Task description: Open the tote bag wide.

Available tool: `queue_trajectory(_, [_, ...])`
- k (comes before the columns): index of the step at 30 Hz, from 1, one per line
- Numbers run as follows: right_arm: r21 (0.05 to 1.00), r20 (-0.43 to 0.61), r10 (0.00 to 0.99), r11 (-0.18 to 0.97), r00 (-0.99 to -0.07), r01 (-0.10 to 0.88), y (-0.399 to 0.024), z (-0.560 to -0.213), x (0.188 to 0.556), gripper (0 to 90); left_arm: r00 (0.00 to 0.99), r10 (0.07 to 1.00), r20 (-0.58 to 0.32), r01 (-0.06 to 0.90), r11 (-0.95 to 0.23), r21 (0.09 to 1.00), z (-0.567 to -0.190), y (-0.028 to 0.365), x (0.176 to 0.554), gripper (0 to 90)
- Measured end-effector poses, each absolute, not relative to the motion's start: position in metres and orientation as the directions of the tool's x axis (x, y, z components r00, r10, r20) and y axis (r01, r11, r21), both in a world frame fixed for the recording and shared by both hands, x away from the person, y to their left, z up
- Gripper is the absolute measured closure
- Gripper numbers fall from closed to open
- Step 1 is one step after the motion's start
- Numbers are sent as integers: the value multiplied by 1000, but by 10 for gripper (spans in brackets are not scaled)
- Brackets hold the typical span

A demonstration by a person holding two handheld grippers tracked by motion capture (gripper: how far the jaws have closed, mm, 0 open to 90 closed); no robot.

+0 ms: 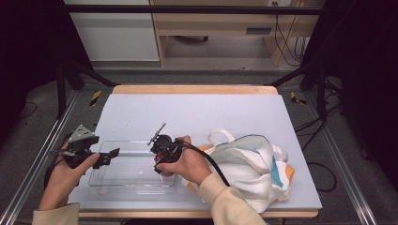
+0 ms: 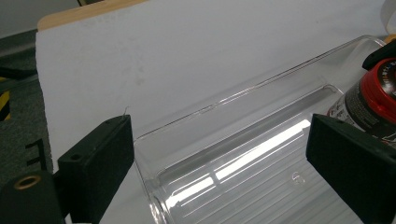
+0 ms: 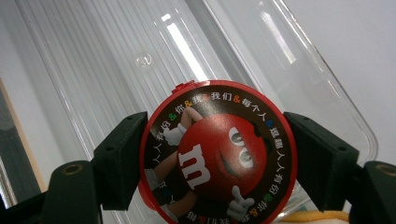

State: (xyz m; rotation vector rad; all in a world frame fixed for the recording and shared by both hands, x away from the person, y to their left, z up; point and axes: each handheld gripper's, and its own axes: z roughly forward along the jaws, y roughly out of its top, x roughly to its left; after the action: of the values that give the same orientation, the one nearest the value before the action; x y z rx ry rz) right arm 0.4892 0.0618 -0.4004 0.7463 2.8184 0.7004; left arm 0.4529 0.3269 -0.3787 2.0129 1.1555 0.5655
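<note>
- Your right gripper (image 3: 212, 158) is clamped on a round red-lidded M&M's candy tub (image 3: 217, 154), one jaw pressed against each side of the lid.
- The lid's face shows the red M&M character with a white "m" on its body, white gloves and eyes, ringed by small Chinese characters and coloured "&" signs on a dark band; you cannot read more than that.
- Seen past your left gripper's far jaw, the tub's side carries a dark printed label, too blurred to read, under the red rim (image 2: 387, 88).
- The tub hangs over the end of a clear rectangular plastic tray (image 1: 117, 180) with a ribbed floor; whether it touches the floor cannot be told.
- Your left gripper (image 2: 219, 163) stands wide, holding nothing, its jaws straddling the tray's other end, with the near wall's rim (image 2: 224, 100) running between them.
- Ahead of both grippers the pale mat (image 1: 197, 110) lies bare up to the wooden table edge (image 1: 192, 89).
- Just beside your right hand (image 1: 187, 164) lies a white cloth bag with loop handles (image 1: 248, 164), resting on something orange.
</note>
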Motion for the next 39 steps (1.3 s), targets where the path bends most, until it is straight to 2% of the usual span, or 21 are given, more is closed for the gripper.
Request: queue_trajectory(39, [449, -13, 488, 783, -873, 431, 64, -404, 488, 249, 510, 860, 13, 541, -333, 772, -379, 326, 453, 79])
